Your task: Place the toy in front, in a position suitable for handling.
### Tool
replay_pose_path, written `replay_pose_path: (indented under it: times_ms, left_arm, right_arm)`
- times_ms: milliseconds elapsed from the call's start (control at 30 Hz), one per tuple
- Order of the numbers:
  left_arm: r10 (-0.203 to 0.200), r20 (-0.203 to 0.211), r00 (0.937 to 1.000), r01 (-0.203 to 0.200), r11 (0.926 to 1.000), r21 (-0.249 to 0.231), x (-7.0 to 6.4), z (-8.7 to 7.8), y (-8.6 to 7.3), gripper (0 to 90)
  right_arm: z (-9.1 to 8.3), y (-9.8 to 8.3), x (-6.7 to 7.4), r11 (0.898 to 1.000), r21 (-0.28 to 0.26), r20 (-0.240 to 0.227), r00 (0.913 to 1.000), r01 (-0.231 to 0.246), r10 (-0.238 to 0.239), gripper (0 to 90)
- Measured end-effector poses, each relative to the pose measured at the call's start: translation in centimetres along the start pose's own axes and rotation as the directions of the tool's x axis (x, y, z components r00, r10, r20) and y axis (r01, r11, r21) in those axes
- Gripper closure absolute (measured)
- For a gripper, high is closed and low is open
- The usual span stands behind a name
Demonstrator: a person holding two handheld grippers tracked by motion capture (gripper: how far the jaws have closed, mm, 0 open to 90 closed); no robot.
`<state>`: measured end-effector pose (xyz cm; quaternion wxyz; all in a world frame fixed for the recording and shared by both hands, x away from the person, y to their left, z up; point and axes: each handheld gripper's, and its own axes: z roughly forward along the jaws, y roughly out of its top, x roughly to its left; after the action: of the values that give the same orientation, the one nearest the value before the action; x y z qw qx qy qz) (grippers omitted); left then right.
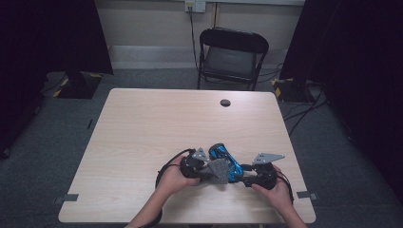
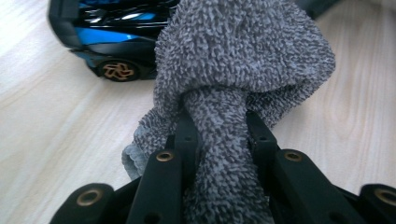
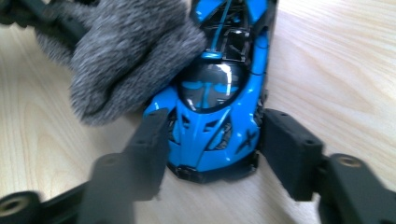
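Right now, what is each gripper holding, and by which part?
The left gripper pinches a grey terry cloth by a bunched fold. The right gripper's jaws flank the blue toy car's nose; contact cannot be told.

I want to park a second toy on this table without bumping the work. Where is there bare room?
Bare wood runs across the table from the far edge with its round grommet down to the hands, and along the left edge. The near middle is crowded: left gripper, grey cloth, blue toy car, right gripper.
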<state>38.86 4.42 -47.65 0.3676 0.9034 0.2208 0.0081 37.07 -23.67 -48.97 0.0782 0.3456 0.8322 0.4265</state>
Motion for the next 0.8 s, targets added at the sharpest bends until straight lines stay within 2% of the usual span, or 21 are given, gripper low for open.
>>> replay_pose_path:
  times_ms: [67,100,200,467,500,567,600,667,700,767,800]
  left_arm:
    - [-0.005,0.003,1.0000,0.005,1.0000,-0.007,-0.2,0.1,0.0,72.0]
    - [0.006,0.005,1.0000,-0.006,1.0000,-0.007,-0.4,0.1,-0.1,72.0]
    - [0.016,-0.003,0.9999,-0.016,0.9998,-0.006,-0.7,-0.3,-0.2,72.0]
    - [0.013,-0.048,0.9988,-0.013,0.9999,0.009,0.4,-2.4,-1.0,72.0]
    - [-0.001,-0.053,0.9986,0.001,1.0000,-0.001,0.6,-2.7,-1.3,71.9]
    - [0.004,-0.056,0.9984,-0.004,1.0000,0.005,0.7,-2.8,-1.3,71.9]
    - [0.006,-0.057,0.9984,-0.005,1.0000,0.008,0.7,-2.9,-1.4,71.9]
    - [0.004,-0.068,0.9977,-0.003,1.0000,0.004,1.0,-3.1,-1.5,71.9]
    - [-0.023,-0.072,0.9971,0.021,0.9995,-0.023,1.3,-3.4,-1.6,71.9]
    - [-0.024,-0.085,0.9961,0.021,0.9994,-0.029,1.5,-3.6,-1.6,71.9]
    - [-0.044,-0.107,0.9933,0.038,0.9977,-0.055,2.0,-4.0,-1.6,71.8]
  right_arm:
    - [-0.1,0.0,-0.2,1.000,0.001,-0.007,1.0000,-0.006,0.006,48.8]
    - [-0.1,-0.1,-0.2,1.000,0.003,-0.009,0.9998,-0.019,0.019,48.9]
    - [-0.1,0.0,-0.1,1.000,0.004,-0.002,0.9999,-0.011,0.011,49.1]
    - [-0.2,0.3,-0.1,1.000,0.005,0.004,0.9999,-0.014,0.014,51.2]
    - [-0.4,0.7,-0.3,1.000,-0.013,0.012,0.9998,-0.016,0.016,51.1]
    - [-0.5,0.8,-0.4,1.000,-0.016,0.020,0.9995,-0.022,0.022,50.9]
    - [-0.7,1.1,-0.7,1.000,-0.018,0.041,0.9989,-0.022,0.023,54.8]
    - [-0.8,1.1,-0.9,1.000,-0.017,0.051,0.9984,-0.022,0.023,55.7]
    - [-0.7,0.9,-1.0,1.000,-0.001,0.067,0.9977,-0.013,0.013,57.8]
    - [-0.5,0.7,-1.0,1.000,0.022,0.073,0.9973,-0.002,0.001,60.2]
    - [-0.4,0.6,-1.0,1.000,0.015,0.059,0.9982,-0.014,0.013,63.6]
